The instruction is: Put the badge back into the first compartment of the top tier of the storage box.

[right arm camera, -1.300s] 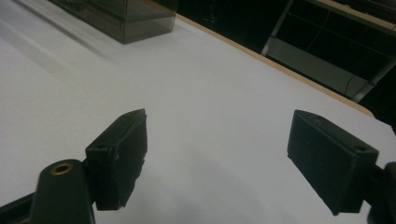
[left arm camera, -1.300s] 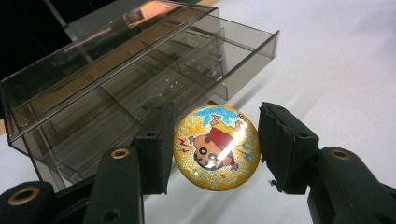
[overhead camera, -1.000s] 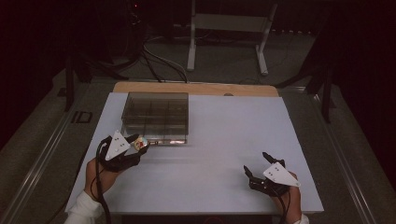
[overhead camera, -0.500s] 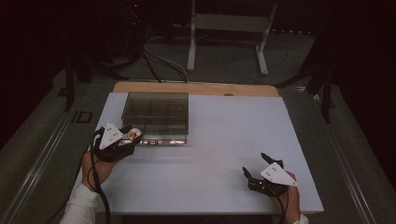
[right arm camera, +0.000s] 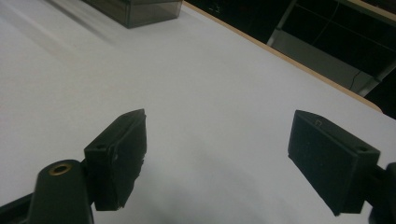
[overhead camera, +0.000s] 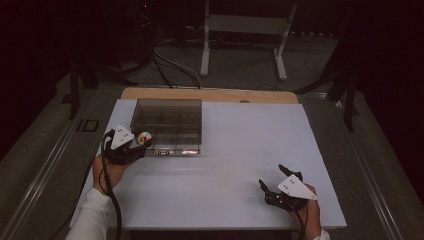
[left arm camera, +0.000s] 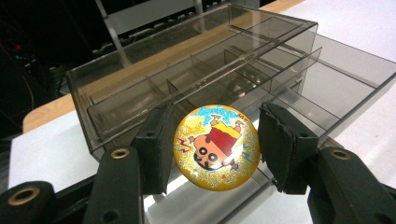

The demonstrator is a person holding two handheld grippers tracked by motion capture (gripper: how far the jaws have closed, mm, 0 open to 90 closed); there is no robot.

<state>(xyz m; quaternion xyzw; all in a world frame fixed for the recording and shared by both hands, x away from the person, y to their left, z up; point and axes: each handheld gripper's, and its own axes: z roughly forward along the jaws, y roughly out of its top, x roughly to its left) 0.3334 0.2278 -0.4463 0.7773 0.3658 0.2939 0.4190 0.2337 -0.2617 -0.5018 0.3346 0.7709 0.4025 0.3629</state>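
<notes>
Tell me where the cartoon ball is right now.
The cartoon ball sits between the pads of the left gripper, at the near left corner of the clear compartment box on the table's left side in the high view.

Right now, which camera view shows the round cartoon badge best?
The left gripper view: the badge sits large and sharp between that gripper's jaws, its picture upside down. The high view shows the badge only as a small dot at the left gripper, beside the clear box.
</notes>
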